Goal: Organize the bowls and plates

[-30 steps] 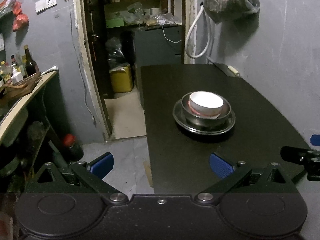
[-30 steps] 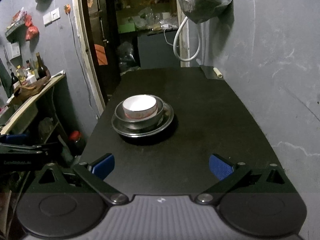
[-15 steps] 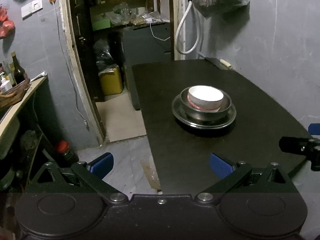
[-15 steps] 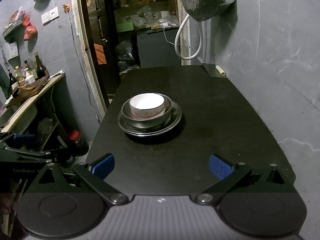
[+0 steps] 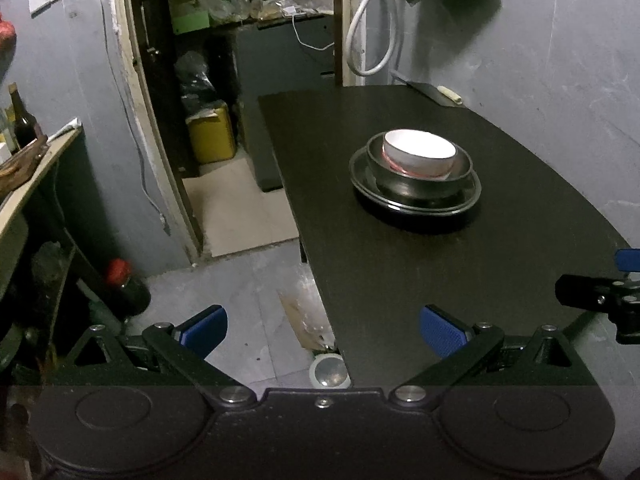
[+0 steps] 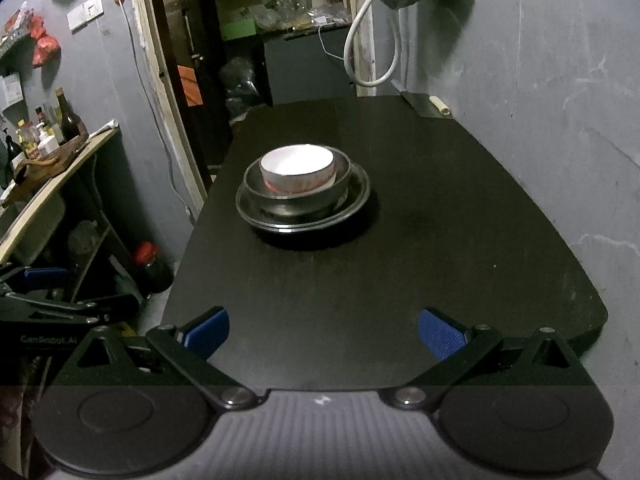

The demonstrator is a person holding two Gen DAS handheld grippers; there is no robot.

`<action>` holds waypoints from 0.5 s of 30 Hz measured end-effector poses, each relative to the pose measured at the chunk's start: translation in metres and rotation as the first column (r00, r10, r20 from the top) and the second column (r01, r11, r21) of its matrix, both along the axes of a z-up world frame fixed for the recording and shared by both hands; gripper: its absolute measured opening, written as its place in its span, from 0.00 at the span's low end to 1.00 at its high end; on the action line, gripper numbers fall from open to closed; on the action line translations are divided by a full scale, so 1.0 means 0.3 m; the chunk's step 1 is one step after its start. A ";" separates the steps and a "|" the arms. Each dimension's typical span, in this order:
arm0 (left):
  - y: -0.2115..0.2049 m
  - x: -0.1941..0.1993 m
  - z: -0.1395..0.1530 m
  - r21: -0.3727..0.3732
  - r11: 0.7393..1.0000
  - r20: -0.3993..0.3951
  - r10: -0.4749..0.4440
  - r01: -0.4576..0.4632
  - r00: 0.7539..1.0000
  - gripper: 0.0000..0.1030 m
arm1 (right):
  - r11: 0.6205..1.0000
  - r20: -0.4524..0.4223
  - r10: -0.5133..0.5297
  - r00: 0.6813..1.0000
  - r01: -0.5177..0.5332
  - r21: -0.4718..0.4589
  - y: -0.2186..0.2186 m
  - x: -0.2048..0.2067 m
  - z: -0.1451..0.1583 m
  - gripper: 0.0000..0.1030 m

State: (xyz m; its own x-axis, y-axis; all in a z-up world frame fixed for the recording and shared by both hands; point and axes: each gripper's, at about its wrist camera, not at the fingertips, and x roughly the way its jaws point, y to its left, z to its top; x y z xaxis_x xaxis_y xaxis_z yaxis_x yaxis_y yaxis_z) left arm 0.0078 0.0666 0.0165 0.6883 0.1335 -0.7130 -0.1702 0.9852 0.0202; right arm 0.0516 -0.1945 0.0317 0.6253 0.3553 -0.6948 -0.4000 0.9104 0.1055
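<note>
Both claws were spread wide and empty when I checked this moment. My left claw (image 5: 323, 330) hung past the near left edge of the black surface (image 5: 400, 248), its left pad over the floor tiles (image 5: 256, 300) and its right pad over the surface edge. My right claw (image 6: 323, 330) sat over the near end of the surface, pointing straight down its length.

The stack stood mid-surface, nothing touching it: white ceramic bowl (image 6: 297, 169) nested inside the steel bowl (image 6: 298, 196), which sat in the steel plate (image 6: 352, 204). All upright, well apart from both claws.

Versus a second ago: stack unchanged, same nesting, same spot on the surface. What changed was my view. From the left wrist, the stack had slid right and up in frame and more floor showed, including a small round lid-like thing (image 5: 330, 372) by the surface edge, so the left claw had drawn back and swung left. From the right wrist, the stack looked a bit farther off and more centred, so that claw had pulled back too. The right claw's tip (image 5: 600, 300) showed at the right edge of the left view. Yellow container (image 5: 212, 132) stood in the doorway behind.
</note>
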 end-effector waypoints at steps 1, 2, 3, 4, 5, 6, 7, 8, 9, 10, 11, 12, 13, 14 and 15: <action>0.005 -0.003 -0.002 -0.002 1.000 0.001 0.001 -0.001 1.000 0.99 | 1.000 0.002 0.000 1.000 0.000 -0.003 0.003 -0.004 0.001 1.00; 0.009 -0.005 -0.003 -0.005 1.000 0.003 0.002 -0.002 1.000 0.99 | 1.000 0.003 -0.001 1.000 0.001 -0.007 0.006 -0.007 0.001 1.00; 0.011 -0.007 -0.003 -0.009 1.000 0.004 0.003 -0.003 1.000 0.99 | 1.000 0.002 -0.002 1.000 0.002 -0.012 0.009 -0.011 0.000 1.00; 0.015 -0.008 -0.005 -0.013 1.000 0.004 0.004 -0.004 1.000 0.99 | 1.000 0.001 -0.003 1.000 0.003 -0.013 0.011 -0.013 0.001 1.00; 0.015 -0.007 -0.006 -0.014 1.000 0.004 0.004 -0.004 1.000 0.99 | 1.000 0.001 -0.005 1.000 0.005 -0.013 0.010 -0.014 0.002 1.00; 0.014 -0.008 -0.007 -0.012 1.000 0.006 0.002 -0.002 1.000 0.99 | 1.000 0.002 -0.007 1.000 0.007 -0.013 0.010 -0.015 0.004 1.00; 0.015 -0.009 -0.006 -0.013 1.000 0.010 -0.001 0.001 1.000 0.99 | 1.000 0.004 -0.010 1.000 0.010 -0.013 0.010 -0.016 0.006 1.00; 0.016 -0.010 -0.004 -0.013 1.000 0.014 -0.003 0.003 1.000 0.99 | 1.000 0.006 -0.011 1.000 0.011 -0.012 0.009 -0.014 0.007 1.00; 0.016 -0.010 -0.002 -0.012 1.000 0.018 -0.005 0.005 1.000 0.99 | 1.000 0.009 -0.014 1.000 0.014 -0.011 0.007 -0.015 0.010 1.00; 0.015 -0.011 0.001 -0.012 1.000 0.023 -0.007 0.007 1.000 0.99 | 1.000 0.012 -0.015 1.000 0.015 -0.010 0.006 -0.013 0.013 1.00; 0.011 -0.010 0.003 -0.012 1.000 0.028 -0.008 0.009 1.000 0.99 | 1.000 0.014 -0.016 1.000 0.016 -0.010 0.006 -0.014 0.014 1.00; 0.009 -0.011 0.004 -0.011 1.000 0.032 -0.009 0.009 0.999 0.99 | 1.000 0.017 -0.016 1.000 0.016 -0.010 0.005 -0.015 0.017 1.00; 0.008 -0.011 0.007 -0.011 1.000 0.035 -0.009 0.009 0.999 0.99 | 1.000 0.018 -0.015 1.000 0.015 -0.010 0.003 -0.013 0.018 1.00; 0.006 -0.011 0.009 -0.011 1.000 0.038 -0.008 0.008 0.999 0.99 | 1.000 0.020 -0.014 1.000 0.014 -0.010 0.003 -0.014 0.018 1.00; 0.002 -0.009 0.010 -0.011 1.000 0.040 -0.007 0.007 0.999 0.99 | 1.000 0.021 -0.012 1.000 0.012 -0.011 0.002 -0.014 0.019 1.00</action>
